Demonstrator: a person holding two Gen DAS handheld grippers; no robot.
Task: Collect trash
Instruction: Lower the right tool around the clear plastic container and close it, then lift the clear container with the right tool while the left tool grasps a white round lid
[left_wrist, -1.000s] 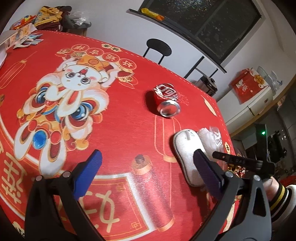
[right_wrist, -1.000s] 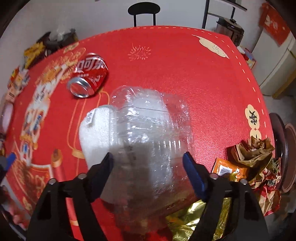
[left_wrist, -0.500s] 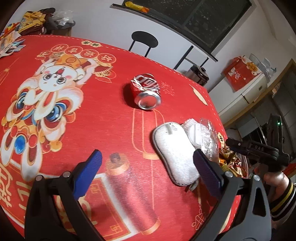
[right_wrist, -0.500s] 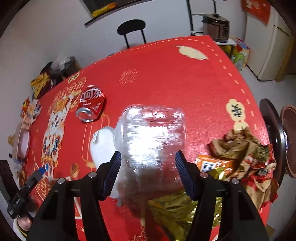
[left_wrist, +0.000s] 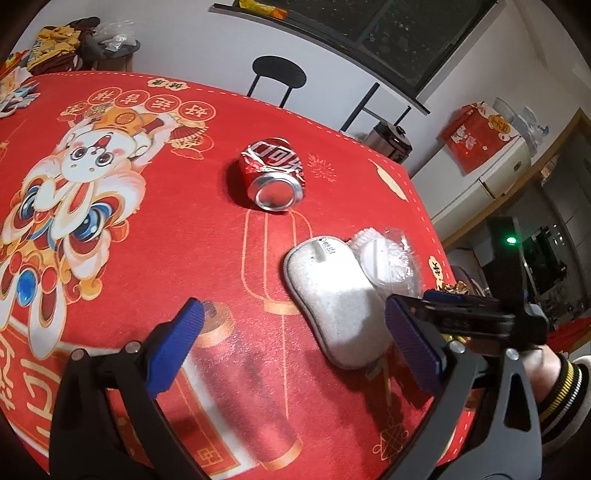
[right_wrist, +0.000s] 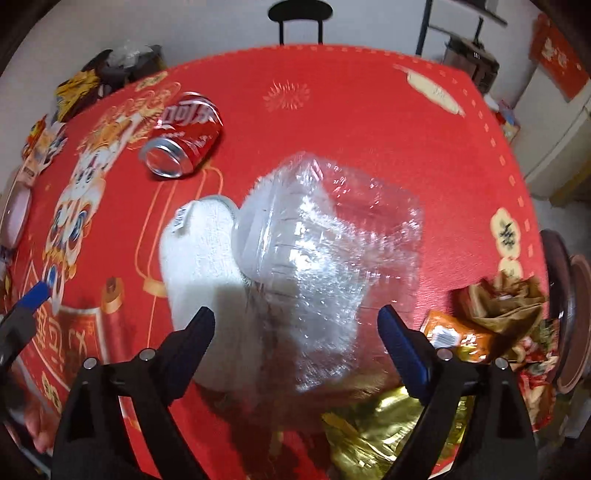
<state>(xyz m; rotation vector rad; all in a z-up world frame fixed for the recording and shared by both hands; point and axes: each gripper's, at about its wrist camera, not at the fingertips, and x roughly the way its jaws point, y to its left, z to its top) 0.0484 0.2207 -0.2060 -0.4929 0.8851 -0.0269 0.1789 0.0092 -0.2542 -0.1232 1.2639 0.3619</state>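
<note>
Red festive cloth is covering the table (left_wrist: 155, 229); the right tongs (right_wrist: 295, 325), just opening, are releasing the clear plastic container (right_wrist: 332, 251), while the left tongs (left_wrist: 293, 325) are hovering apart, empty.

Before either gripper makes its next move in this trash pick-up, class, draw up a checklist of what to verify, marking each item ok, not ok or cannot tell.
1. Right gripper jaws clear of the clear plastic container: ok; they have just been opening.
2. Container resting steadily: cannot tell; blurred.
3. Left gripper open and empty: ok.
4. Crushed red can unobstructed: ok.
5. White pad is trash: cannot tell.
</note>
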